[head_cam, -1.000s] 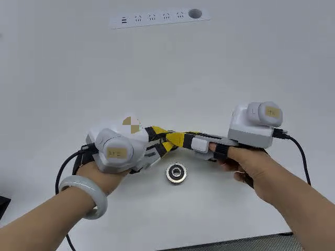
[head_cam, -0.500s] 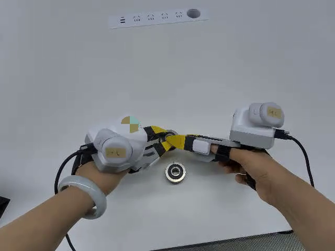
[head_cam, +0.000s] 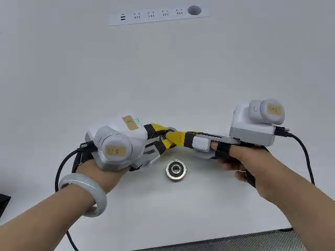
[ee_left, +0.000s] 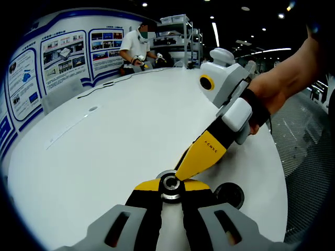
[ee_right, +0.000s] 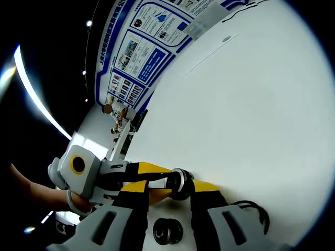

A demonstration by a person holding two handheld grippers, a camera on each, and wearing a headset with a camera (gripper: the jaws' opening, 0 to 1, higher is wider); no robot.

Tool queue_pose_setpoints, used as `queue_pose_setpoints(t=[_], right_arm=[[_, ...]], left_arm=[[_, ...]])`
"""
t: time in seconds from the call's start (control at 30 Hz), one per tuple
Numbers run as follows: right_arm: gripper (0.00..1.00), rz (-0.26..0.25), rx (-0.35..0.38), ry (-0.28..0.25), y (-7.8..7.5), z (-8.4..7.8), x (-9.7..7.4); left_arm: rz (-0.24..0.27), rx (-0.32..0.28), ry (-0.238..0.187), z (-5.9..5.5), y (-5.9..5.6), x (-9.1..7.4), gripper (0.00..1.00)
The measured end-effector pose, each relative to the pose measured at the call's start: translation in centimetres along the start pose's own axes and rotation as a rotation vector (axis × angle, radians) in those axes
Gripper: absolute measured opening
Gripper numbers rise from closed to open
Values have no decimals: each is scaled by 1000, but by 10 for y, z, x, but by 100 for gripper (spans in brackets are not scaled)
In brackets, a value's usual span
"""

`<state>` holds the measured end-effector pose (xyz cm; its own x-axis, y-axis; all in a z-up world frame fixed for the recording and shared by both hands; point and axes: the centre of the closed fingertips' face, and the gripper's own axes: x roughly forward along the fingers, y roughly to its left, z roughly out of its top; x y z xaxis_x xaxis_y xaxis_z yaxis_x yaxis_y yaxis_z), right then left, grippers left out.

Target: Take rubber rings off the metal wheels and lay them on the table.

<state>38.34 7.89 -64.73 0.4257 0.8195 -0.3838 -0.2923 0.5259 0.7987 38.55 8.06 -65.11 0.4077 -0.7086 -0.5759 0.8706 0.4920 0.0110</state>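
The main risk is the metal wheel [ee_left: 170, 183] twisting out of the left tool [head_cam: 163, 138]. That tool is clenched on the wheel by its jaw tips alone, holding it in the air just above and beyond the spare wheel [head_cam: 176, 171], which lies flat on the desk [head_cam: 220, 68]. If the right tool [ee_right: 174, 188] pulls sideways rather than straight along the axle, that narrow hold would likely let go. The wheel would then drop close to the spare wheel, perhaps knock it, and roll toward the desk edge on the person's side.

A second risk is that a stretched ring snaps free and flies, and nothing around the spare wheel would stop it. A third is that the right tool's pads slide on metal instead of catching rubber, since the band on the held wheel is thin and mostly hidden by the jaws.

The right tool comes in from the right of the spare wheel, its yellow jaws reaching to the held wheel. The right gripper view shows that wheel sitting between the two jaws, but I cannot tell whether they pinch it or merely bracket it. The left tool reaches in from the left of the spare wheel and meets the right one tip to tip. The spare wheel shows a dark outer band, probably its rubber ring [head_cam: 168, 171], not yet removed, and no tool touches it.
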Motion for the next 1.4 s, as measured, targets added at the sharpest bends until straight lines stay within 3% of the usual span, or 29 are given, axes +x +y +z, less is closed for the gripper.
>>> queue_pose_setpoints(t=[0.43,0.67,1.2,1.4], right_arm=[[32,7,-13,22,1,-4,-7],[30,29,14,32,4,-8,-10],[29,3,-26,16,5,-4,-12],[27,6,-8,12,4,-4,-12]], left_arm=[[-1,0,-2,0,-1,0,14],[0,-2,-2,0,-1,0,14],[1,-1,-1,0,-1,0,14],[-1,-1,-2,0,-1,0,14]])
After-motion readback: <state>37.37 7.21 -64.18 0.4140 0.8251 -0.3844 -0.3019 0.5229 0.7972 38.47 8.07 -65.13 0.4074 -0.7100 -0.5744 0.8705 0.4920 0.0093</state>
